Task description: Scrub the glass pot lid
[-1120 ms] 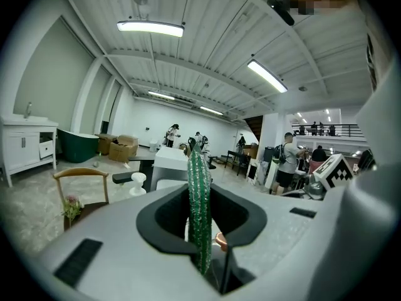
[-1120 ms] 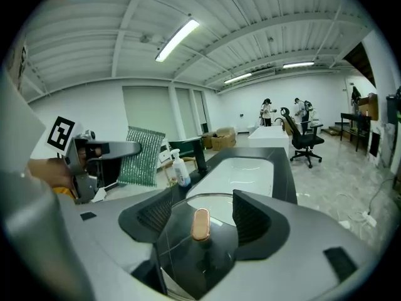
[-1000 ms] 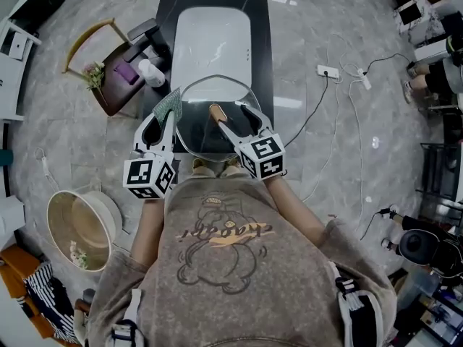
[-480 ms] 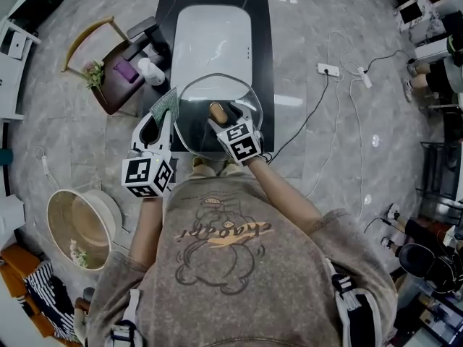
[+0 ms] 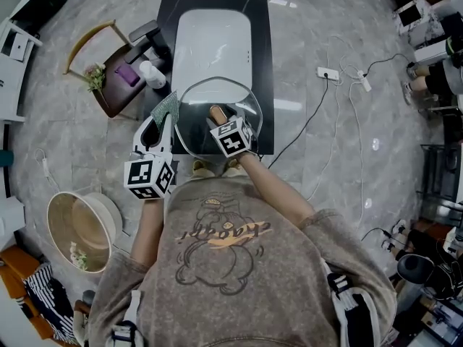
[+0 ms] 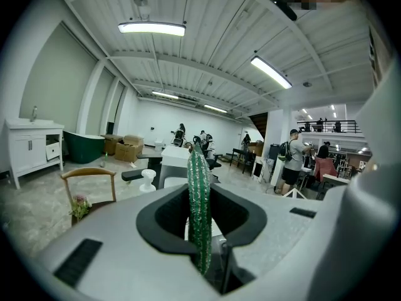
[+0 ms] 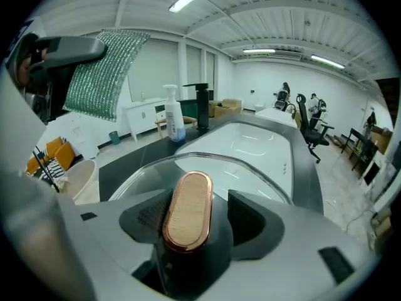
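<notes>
Glass pot lid gripped by its knob in clenched right tongs, at the sink's near end. Green scouring cloth pinched in left tongs, just left of lid. Scrubbing judged still to be done.

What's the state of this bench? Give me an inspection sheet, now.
Surface: black counter with white sink.
Job's things: glass lid over the counter's near end; green scrub cloth beside its left rim.
Clutter: soap bottle, black faucet.
Grippers: left tongs shut on cloth; right tongs shut on the lid's handle.
Cables: power strip, cords on floor.
Surroundings: chair, beige tub; people far off.
</notes>
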A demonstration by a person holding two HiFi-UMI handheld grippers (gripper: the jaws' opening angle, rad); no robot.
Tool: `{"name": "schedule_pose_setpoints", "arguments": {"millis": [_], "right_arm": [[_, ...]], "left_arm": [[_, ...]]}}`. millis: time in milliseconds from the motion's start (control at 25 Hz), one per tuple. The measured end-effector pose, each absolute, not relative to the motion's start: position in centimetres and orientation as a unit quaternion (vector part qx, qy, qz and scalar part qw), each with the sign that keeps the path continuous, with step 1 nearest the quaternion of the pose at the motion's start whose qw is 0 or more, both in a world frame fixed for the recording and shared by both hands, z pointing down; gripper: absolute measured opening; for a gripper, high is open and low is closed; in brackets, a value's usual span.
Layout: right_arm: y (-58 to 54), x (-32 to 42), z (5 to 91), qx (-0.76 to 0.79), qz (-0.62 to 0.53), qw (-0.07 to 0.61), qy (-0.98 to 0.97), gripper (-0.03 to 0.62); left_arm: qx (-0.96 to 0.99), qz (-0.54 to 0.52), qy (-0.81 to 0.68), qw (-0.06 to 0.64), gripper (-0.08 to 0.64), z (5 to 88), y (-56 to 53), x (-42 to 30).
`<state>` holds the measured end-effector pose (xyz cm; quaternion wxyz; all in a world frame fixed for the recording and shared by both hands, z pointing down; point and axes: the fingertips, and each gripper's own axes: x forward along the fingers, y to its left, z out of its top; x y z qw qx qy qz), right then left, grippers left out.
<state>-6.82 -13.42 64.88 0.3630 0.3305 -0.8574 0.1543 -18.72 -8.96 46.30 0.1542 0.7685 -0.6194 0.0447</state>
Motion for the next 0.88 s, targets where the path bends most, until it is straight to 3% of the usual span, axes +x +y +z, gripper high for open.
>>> {"name": "schedule_pose_setpoints", "arguments": {"millis": [240, 880], "right_arm": [[-13.2, -7.6, 64.6, 0.323, 0.145, 0.370, -0.859, 0.209], [-13.5, -7.1, 64.6, 0.322, 0.161, 0.363, -0.860, 0.183]], "left_arm": [[0.771, 0.047, -0.616, 0.154, 0.087, 46.2, -9.2, -18.5], [0.775, 0.038, -0.612, 0.154, 0.087, 45.7, -10.1, -18.2]]}}
